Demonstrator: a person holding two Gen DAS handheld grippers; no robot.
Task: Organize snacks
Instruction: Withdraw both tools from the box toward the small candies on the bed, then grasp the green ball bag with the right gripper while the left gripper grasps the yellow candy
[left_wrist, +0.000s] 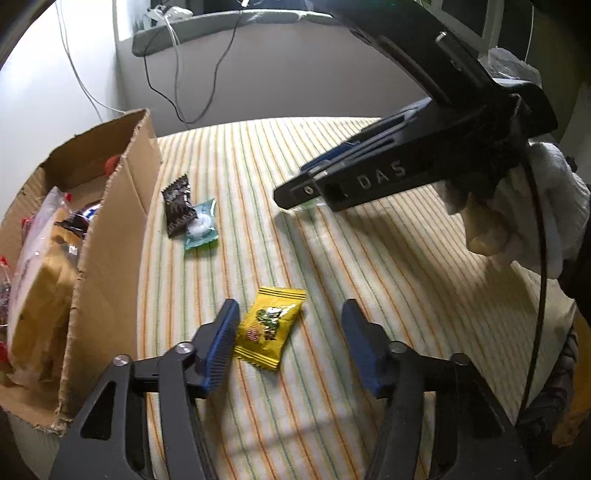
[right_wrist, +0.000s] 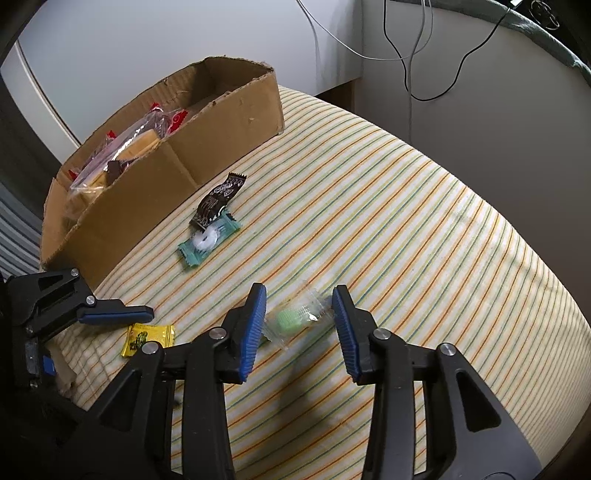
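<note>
A yellow snack packet (left_wrist: 271, 326) lies on the striped cloth between the fingers of my left gripper (left_wrist: 290, 325), which is open; the pads do not press it. My right gripper (right_wrist: 299, 325) is also open, and a clear wrapper with a green candy (right_wrist: 295, 319) lies on the cloth between its blue pads. A brown packet (right_wrist: 218, 199) overlaps a teal packet with a white ring candy (right_wrist: 208, 236) beside the cardboard box (right_wrist: 166, 173). In the left wrist view the right gripper (left_wrist: 306, 192) reaches in from the upper right.
The box (left_wrist: 110, 258) at the left holds several bagged snacks. The striped cloth (left_wrist: 332, 147) drops off at a rounded far edge. Cables (right_wrist: 410, 55) hang down the wall behind. A gloved hand (left_wrist: 535, 221) holds the right gripper.
</note>
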